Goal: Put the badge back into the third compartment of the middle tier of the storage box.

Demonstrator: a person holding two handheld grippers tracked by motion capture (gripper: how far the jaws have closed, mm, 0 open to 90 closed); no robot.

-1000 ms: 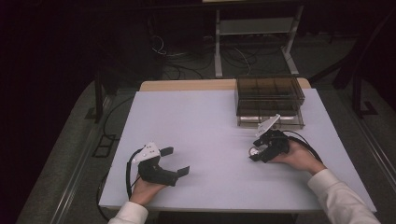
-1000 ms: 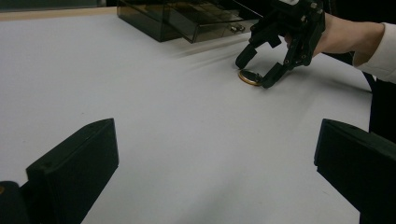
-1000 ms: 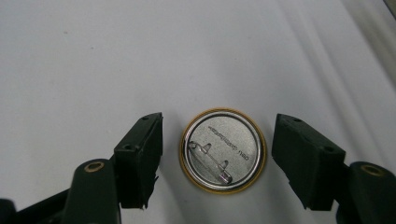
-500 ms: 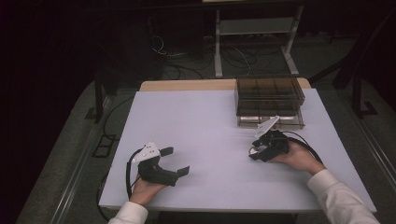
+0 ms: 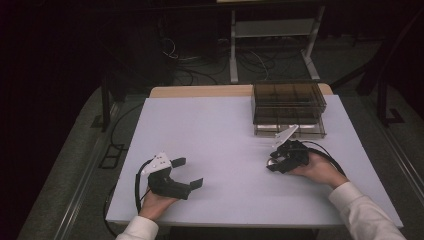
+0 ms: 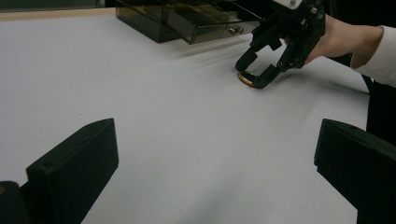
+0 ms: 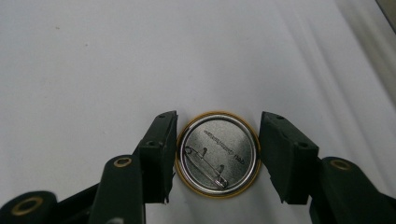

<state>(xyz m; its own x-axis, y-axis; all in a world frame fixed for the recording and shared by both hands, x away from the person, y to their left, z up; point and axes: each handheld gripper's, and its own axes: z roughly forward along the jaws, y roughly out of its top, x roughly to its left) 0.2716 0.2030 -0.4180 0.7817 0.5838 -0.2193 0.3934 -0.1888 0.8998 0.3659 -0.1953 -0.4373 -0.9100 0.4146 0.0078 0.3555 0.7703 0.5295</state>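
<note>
The white table (image 5: 225,150) carries everything, with dark floor and cables beyond its far edge. At the far right corner stands a smoked, see-through drawer box (image 5: 289,107), its lower drawer pulled a little toward the person; its compartments are too dim to make out. Nothing lies between the two hands, and the middle of the table is bare.

The left gripper (image 5: 187,172) rests near the front left corner in the person's left hand, well apart from the rest. Its jaws stand wide open with nothing between them.

The right gripper (image 5: 274,164) is tipped down onto the table near the right edge, just in front of the drawer box, held by the right hand (image 5: 320,167) in a white sleeve. Its jaws have just been closing, and a round pin badge (image 7: 217,155) lies between them, flat on the table, back side up, with its safety pin and gold rim showing. The left jaw meets the rim; the right one sits just at the rim, and a firm squeeze cannot be told. The small print on the badge's back is too fine to read. In the high view the gripper hides most of the badge.
</note>
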